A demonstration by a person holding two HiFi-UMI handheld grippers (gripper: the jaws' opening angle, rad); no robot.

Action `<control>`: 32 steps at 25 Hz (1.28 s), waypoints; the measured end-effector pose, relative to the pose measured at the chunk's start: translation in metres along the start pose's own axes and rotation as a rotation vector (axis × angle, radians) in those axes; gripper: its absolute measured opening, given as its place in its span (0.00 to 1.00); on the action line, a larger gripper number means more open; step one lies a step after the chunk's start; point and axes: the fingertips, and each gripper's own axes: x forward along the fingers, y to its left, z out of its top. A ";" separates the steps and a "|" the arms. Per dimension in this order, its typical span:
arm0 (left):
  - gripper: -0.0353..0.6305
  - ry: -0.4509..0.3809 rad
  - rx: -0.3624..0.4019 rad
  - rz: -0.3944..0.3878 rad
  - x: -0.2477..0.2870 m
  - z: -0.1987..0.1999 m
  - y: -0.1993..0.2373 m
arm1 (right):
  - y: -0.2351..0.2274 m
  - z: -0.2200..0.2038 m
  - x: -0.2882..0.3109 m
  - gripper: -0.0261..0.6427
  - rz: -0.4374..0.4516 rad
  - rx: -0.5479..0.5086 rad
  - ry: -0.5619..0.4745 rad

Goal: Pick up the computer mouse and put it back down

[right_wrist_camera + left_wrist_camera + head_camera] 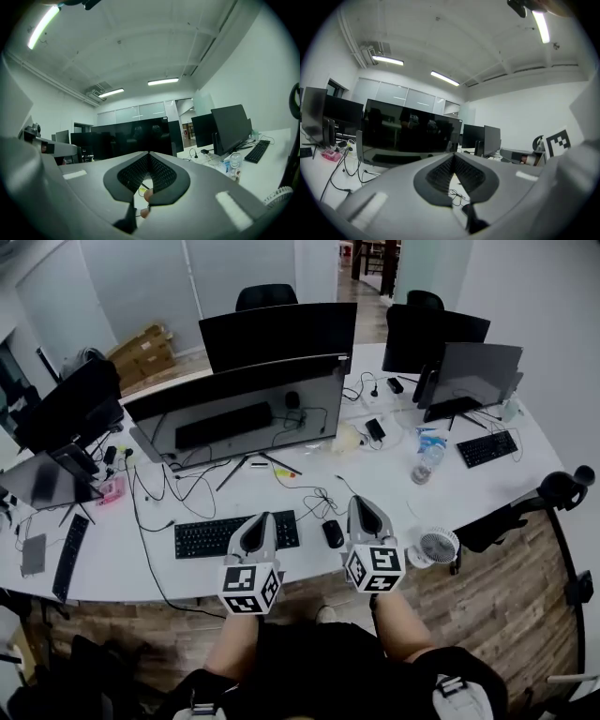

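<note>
Here, the long white desk (487,493) carries a black keyboard (211,538) near its front edge. Behind the keyboard stands a wide dark monitor (234,413). The left gripper (263,518) hovers over the keyboard's right end, its jaws closed tip to tip with nothing between them. The right gripper (357,501) hangs further right of the keyboard, jaws likewise pressed together and empty. The computer mouse (333,533) lies on the desk just right of the keyboard, between both grippers.
</note>
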 end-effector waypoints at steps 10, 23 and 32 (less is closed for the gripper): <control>0.14 0.020 -0.007 0.028 0.035 0.005 0.038 | 0.008 -0.067 0.069 0.33 0.059 -0.029 0.159; 0.14 0.050 -0.030 0.085 0.030 -0.005 0.076 | -0.009 -0.204 0.087 0.46 0.049 -0.092 0.482; 0.14 0.073 -0.042 0.091 0.036 -0.015 0.080 | -0.031 -0.263 0.081 0.47 0.016 -0.083 0.571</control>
